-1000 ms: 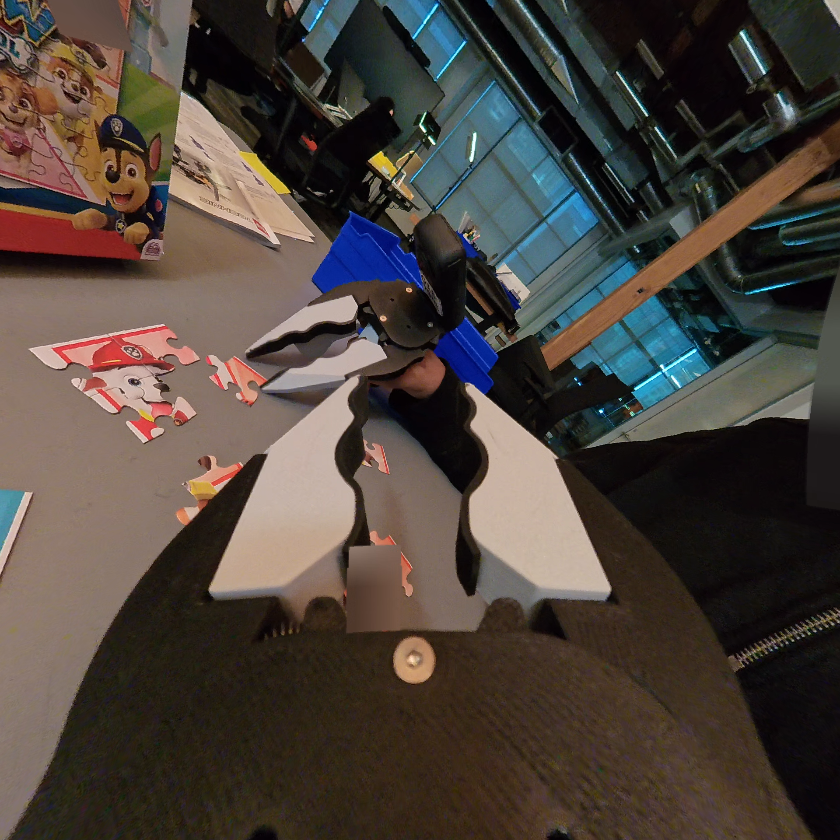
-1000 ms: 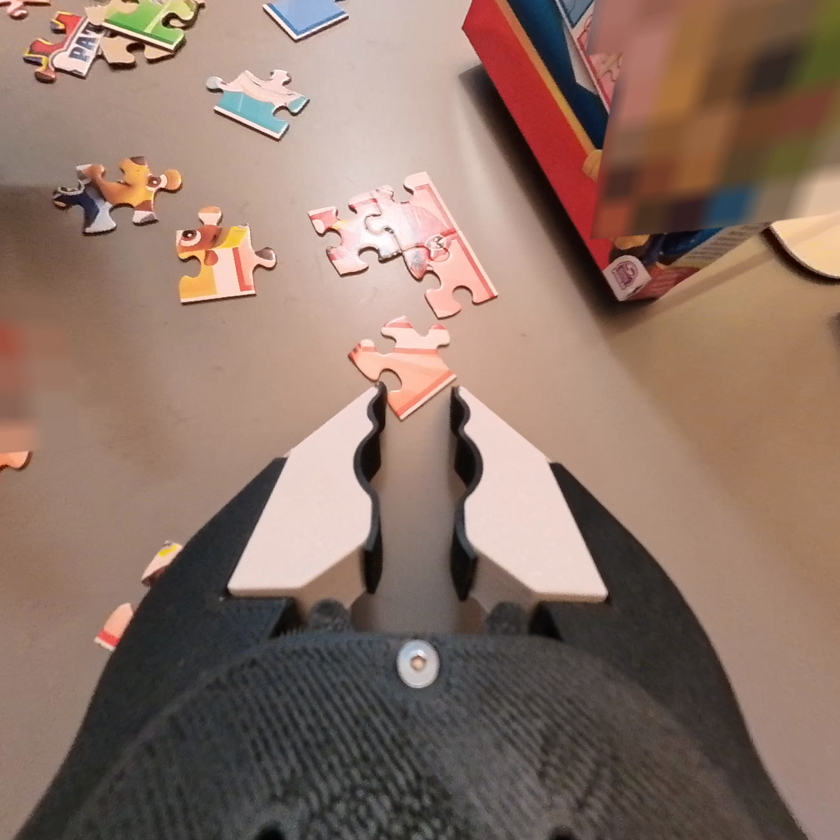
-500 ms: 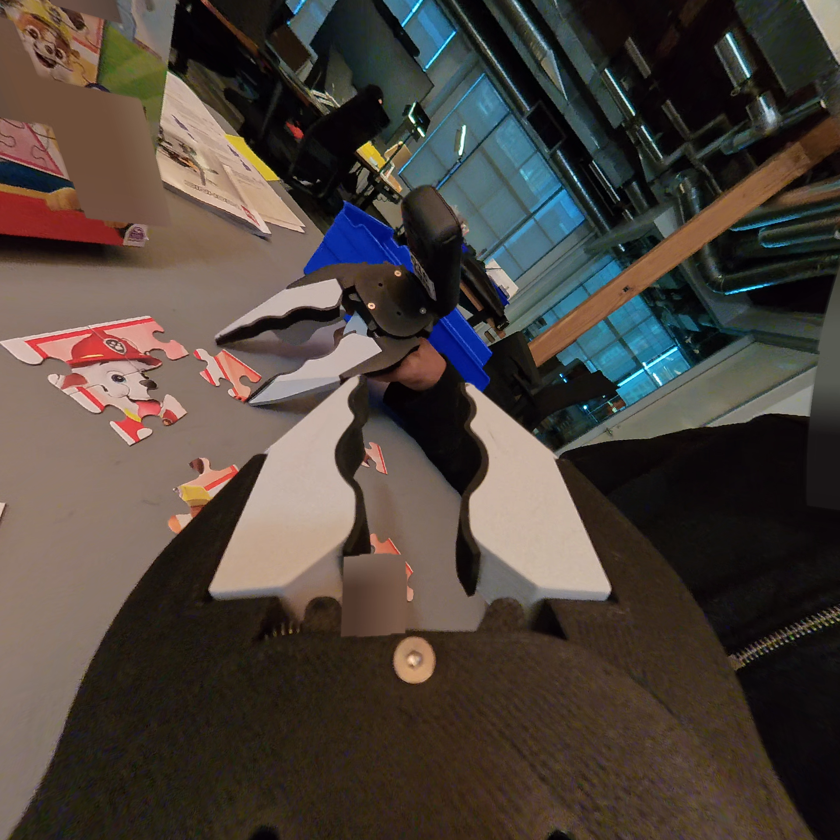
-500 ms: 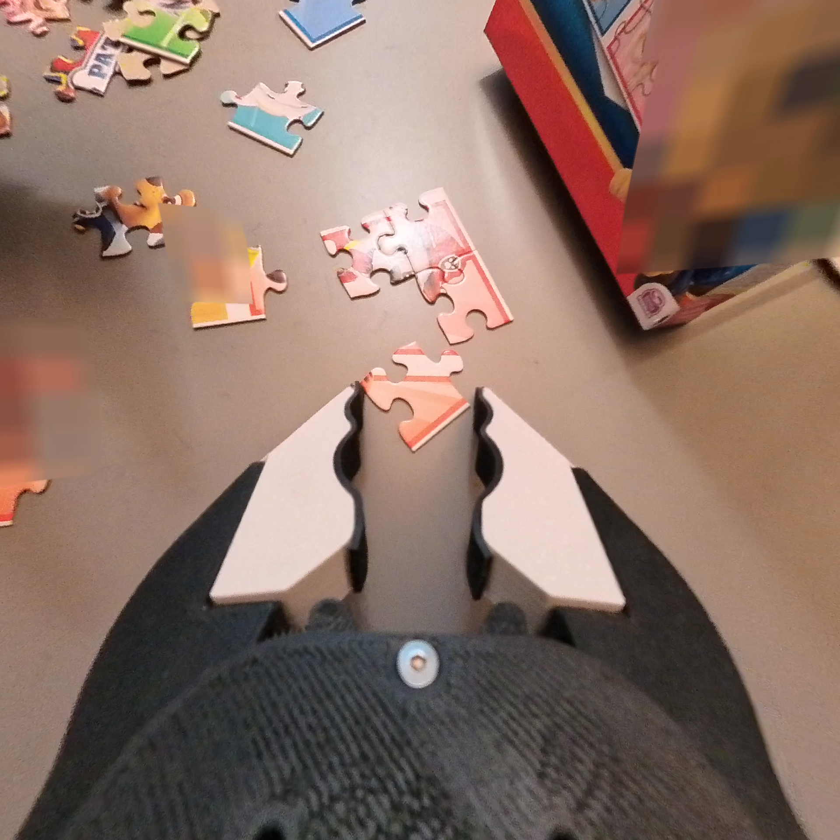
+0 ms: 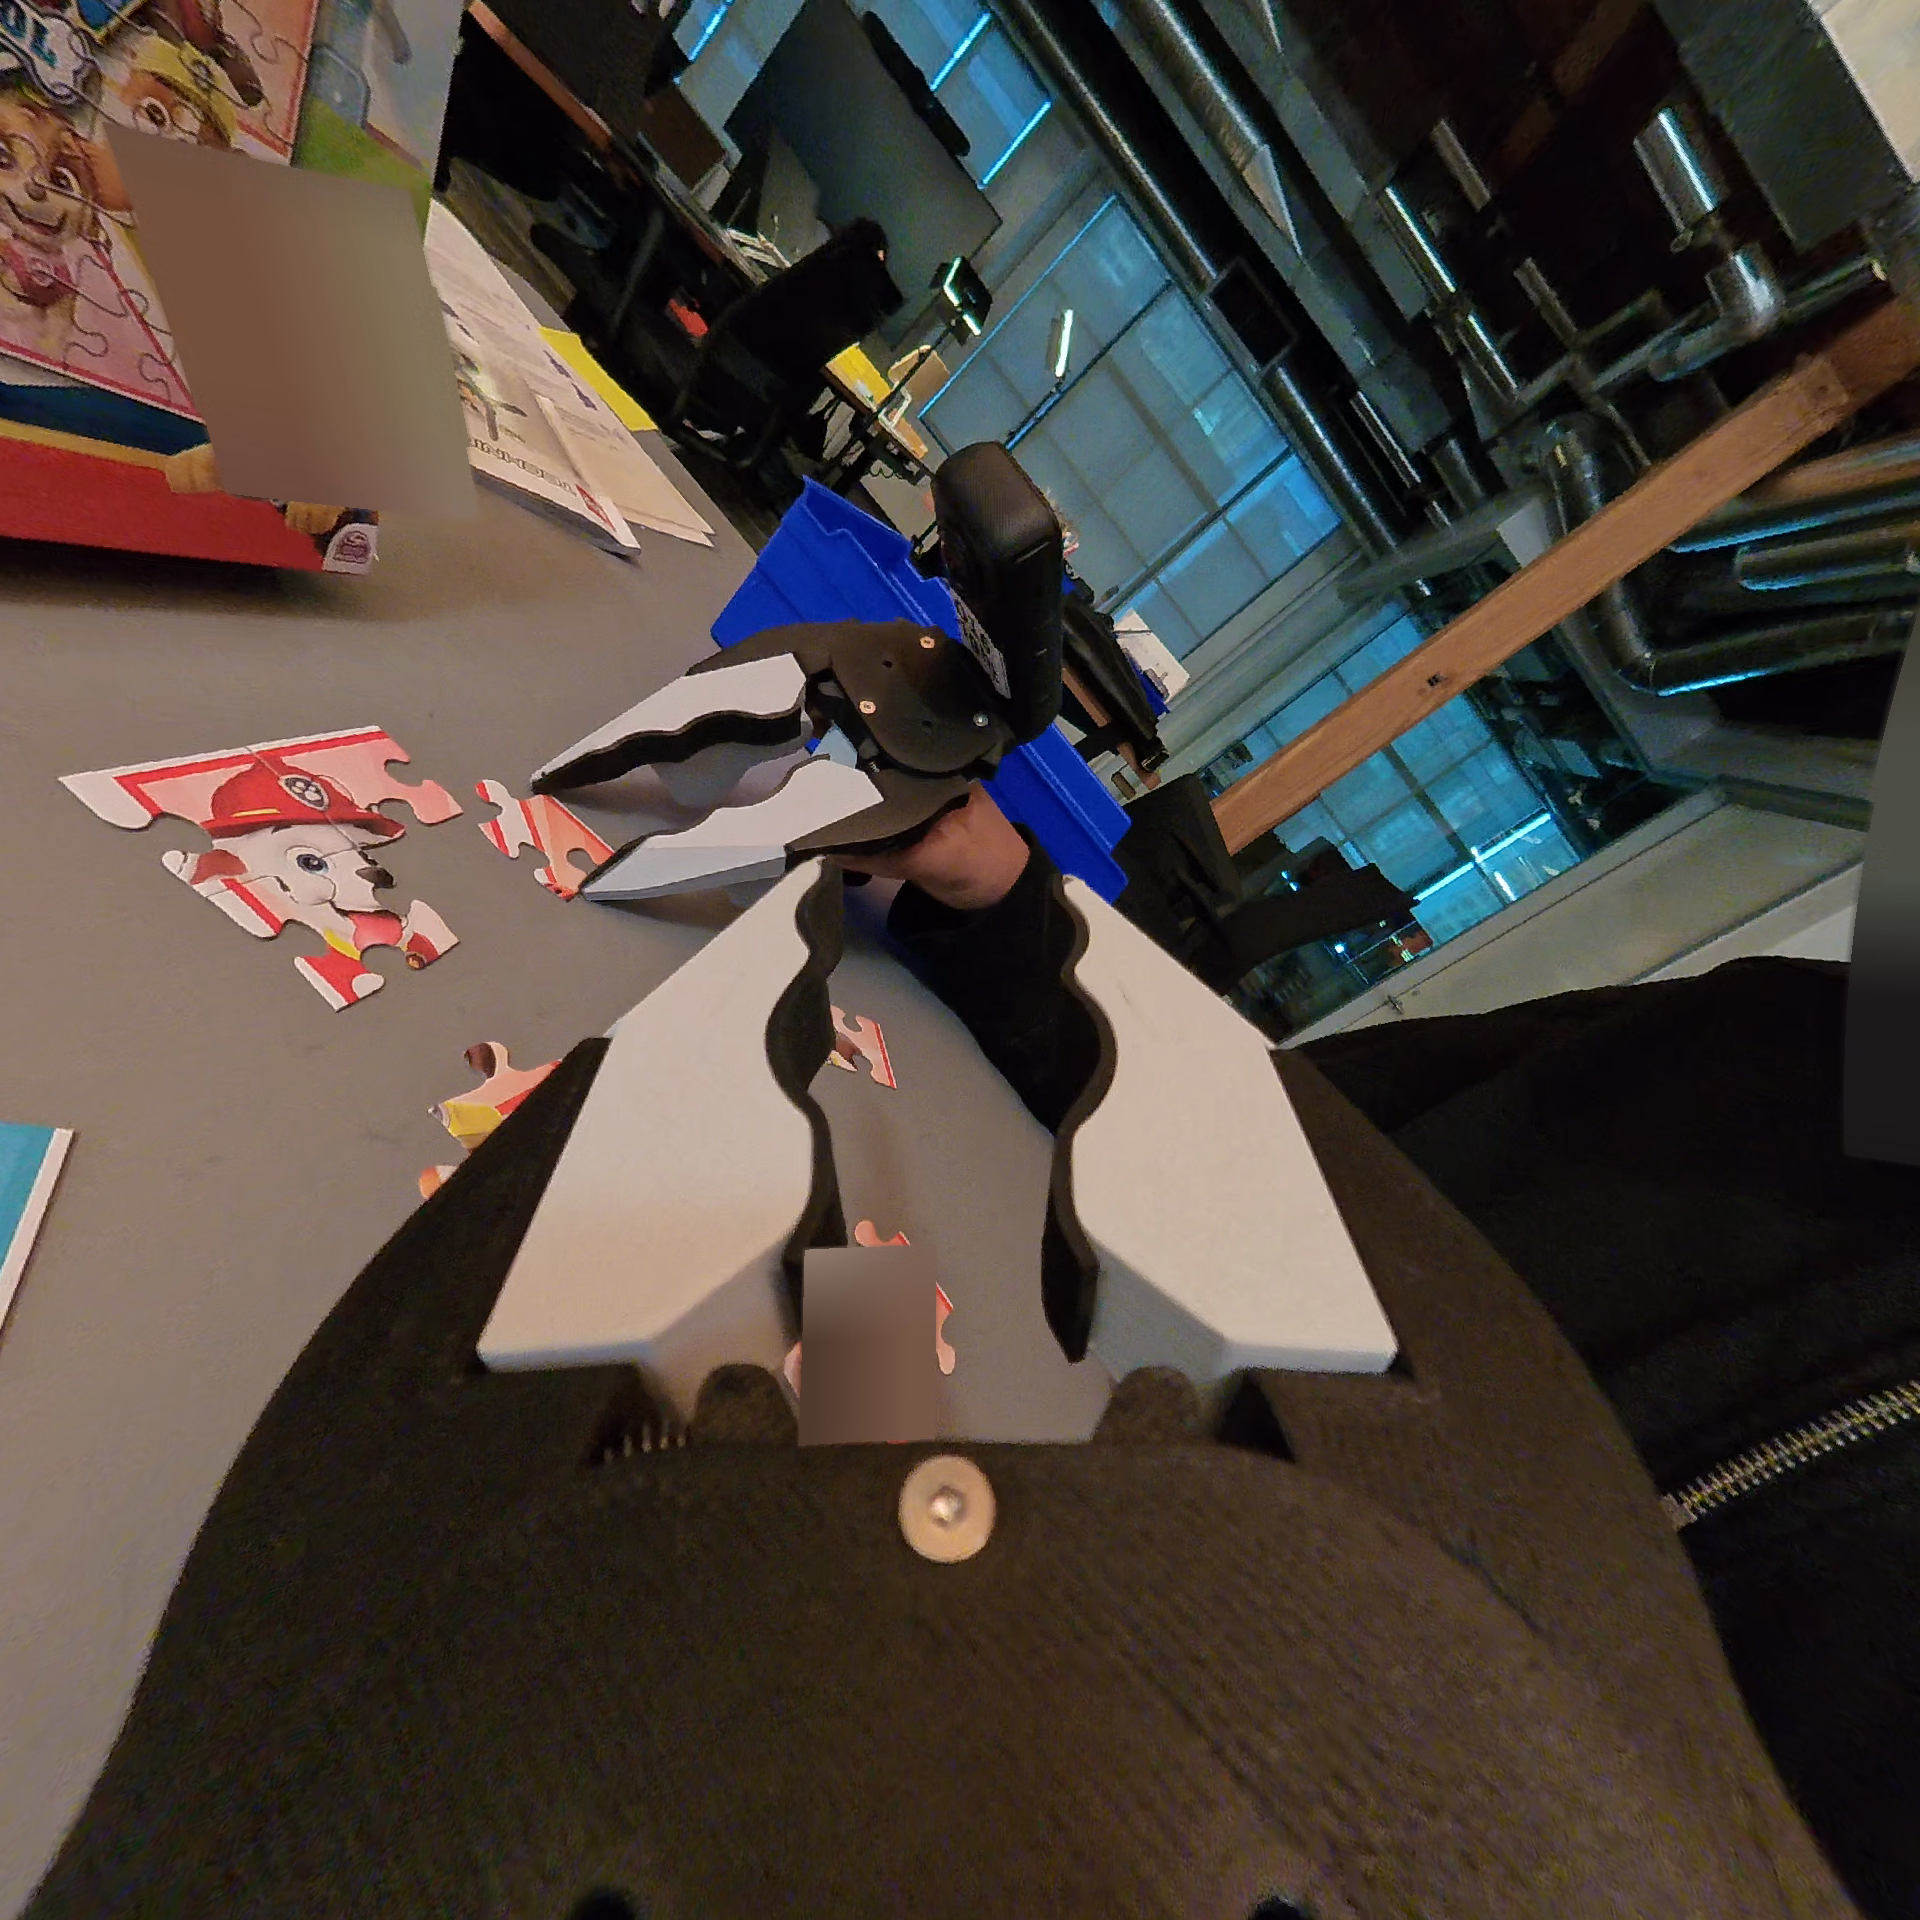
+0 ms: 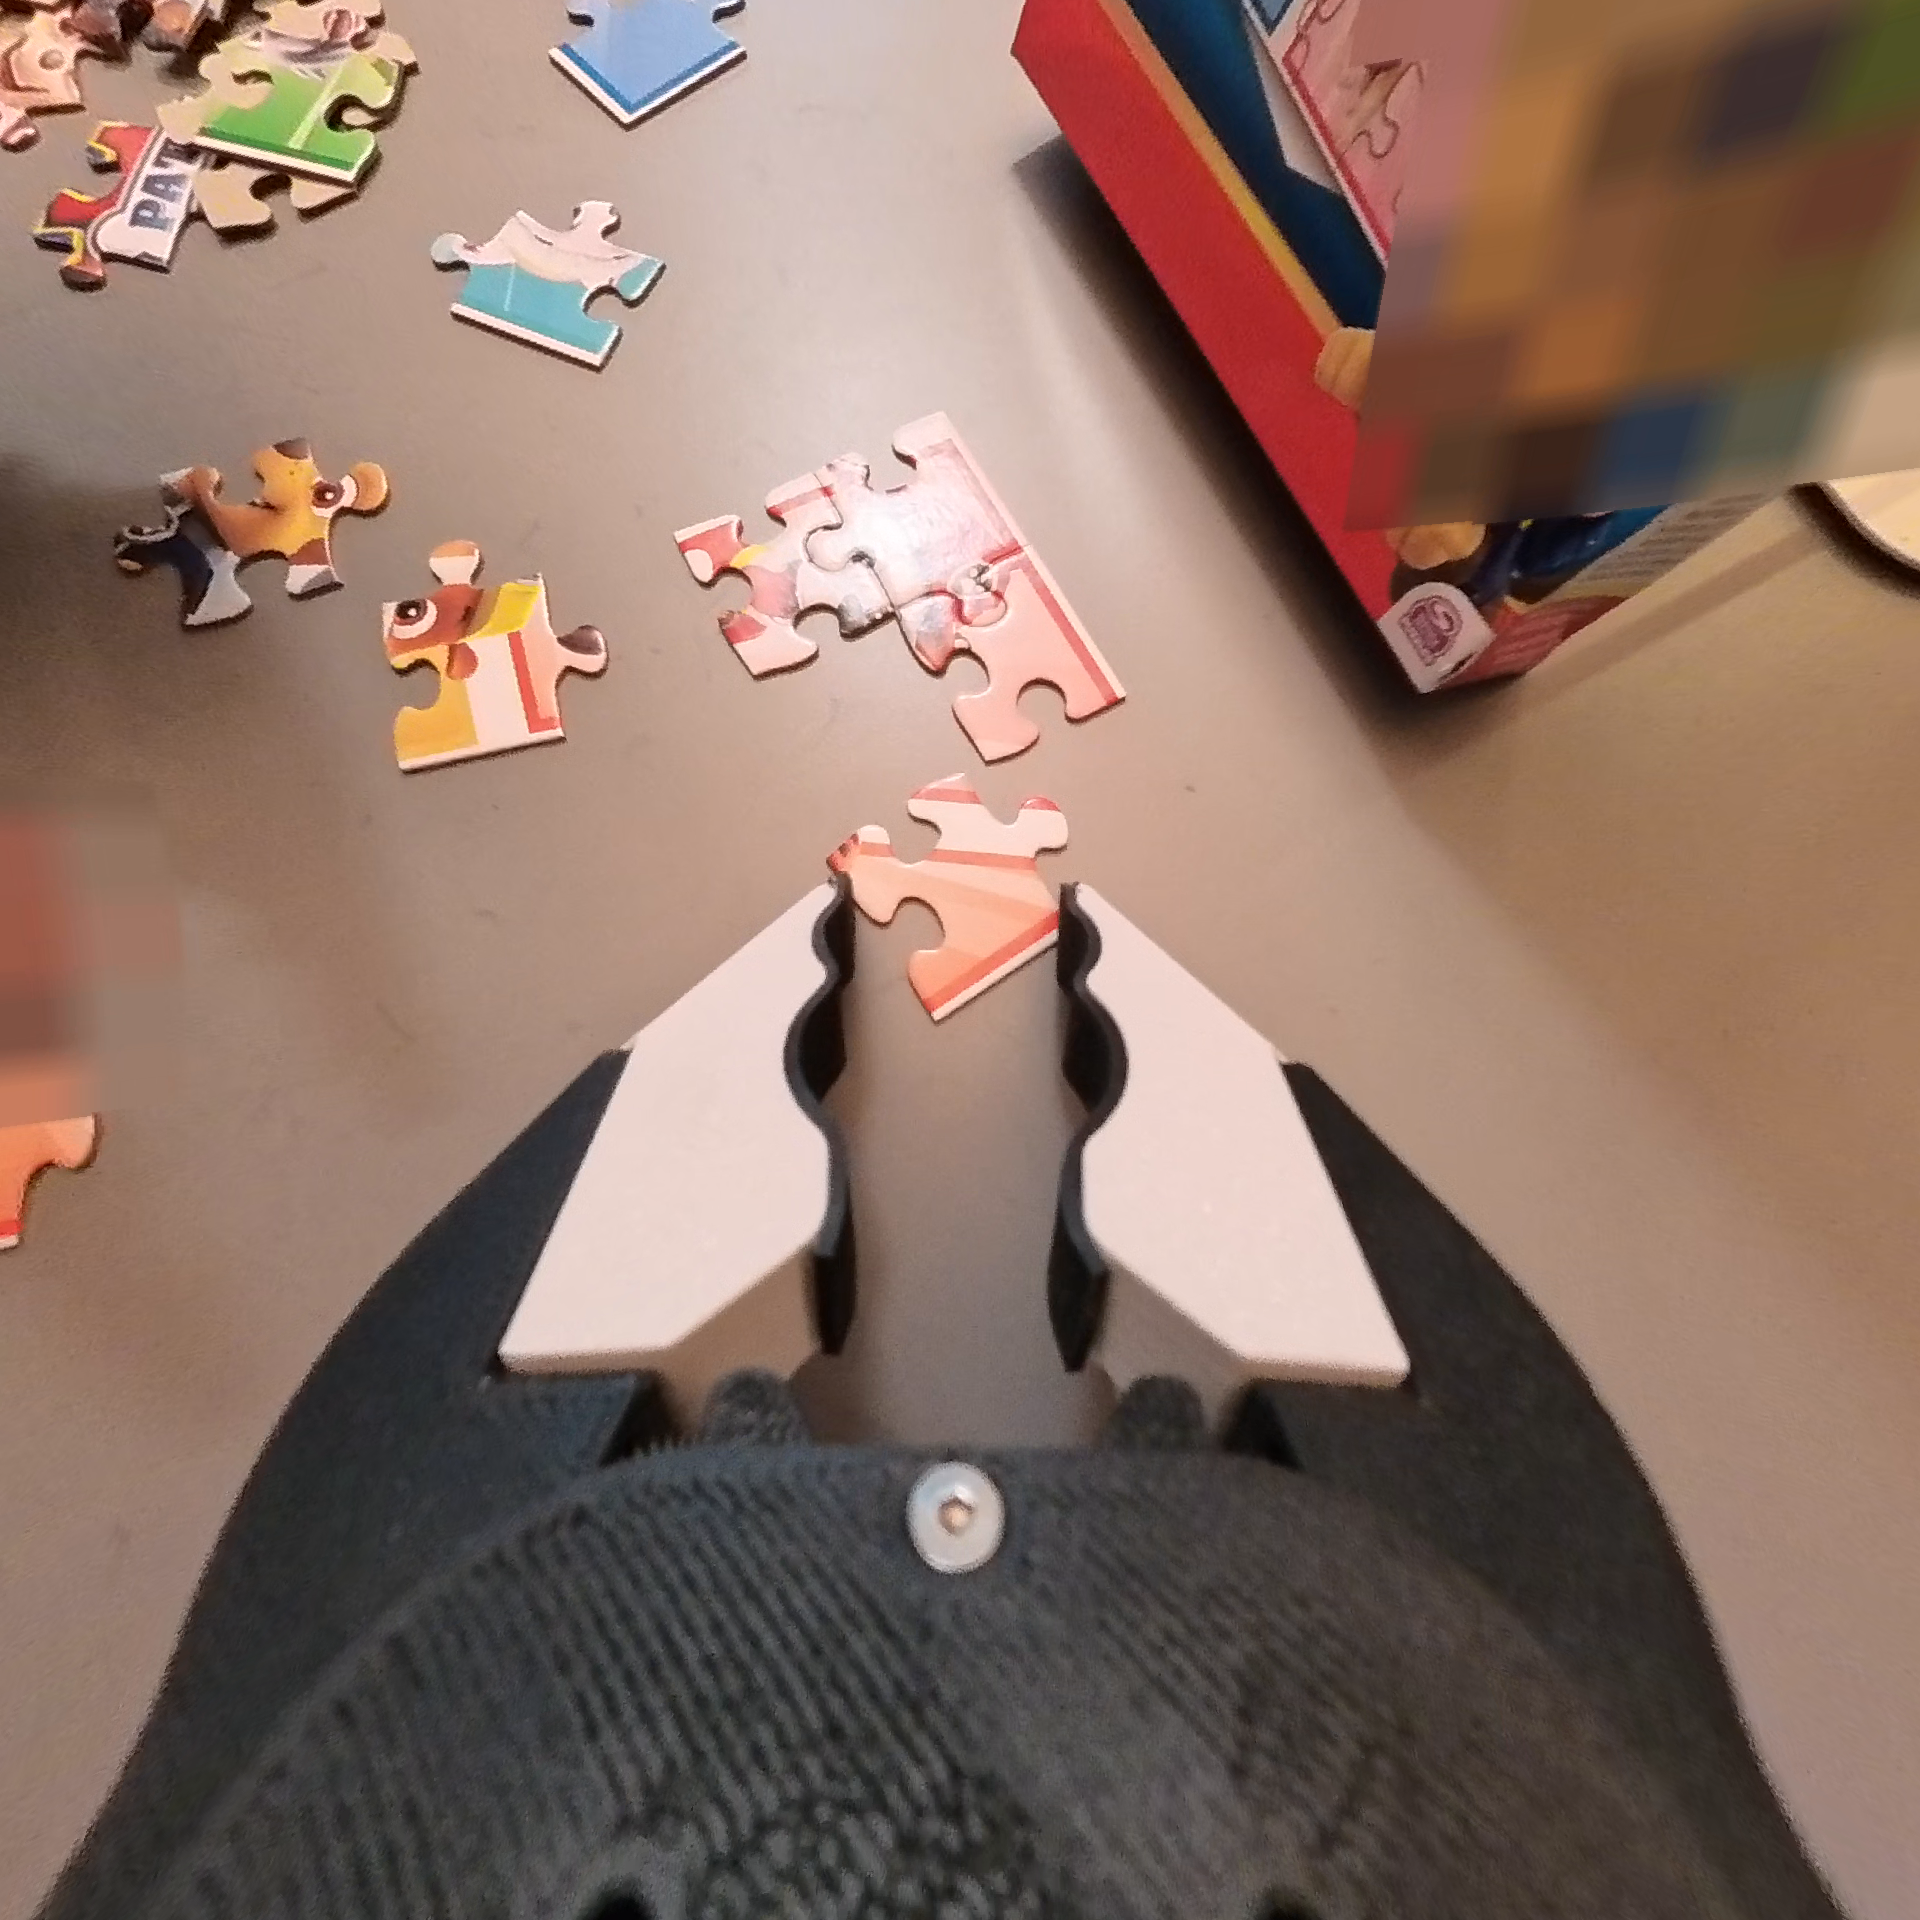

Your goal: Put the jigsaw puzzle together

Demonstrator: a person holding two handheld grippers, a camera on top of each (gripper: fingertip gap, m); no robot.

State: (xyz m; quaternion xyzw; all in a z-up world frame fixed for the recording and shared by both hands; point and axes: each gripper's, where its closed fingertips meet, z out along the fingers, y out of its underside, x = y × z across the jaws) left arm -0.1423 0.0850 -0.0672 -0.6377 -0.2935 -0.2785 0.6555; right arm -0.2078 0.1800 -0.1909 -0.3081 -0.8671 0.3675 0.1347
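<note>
Your right gripper (image 6: 954, 899) brackets a pink-and-orange striped puzzle piece (image 6: 961, 891) lying flat on the grey table (image 6: 1351, 1039); its pads touch or nearly touch both edges, and whether they press I cannot tell. Just beyond lies a joined cluster of pink pieces (image 6: 904, 582), then the red puzzle box (image 6: 1195, 260) with printed cartoon art. Your left gripper (image 5: 940, 940) hangs half open, gripping nothing, over loose pieces. Bare table lies to the right. Behind: a blue bin (image 5: 831, 582), printed leaflets (image 5: 540, 416), and windows.
</note>
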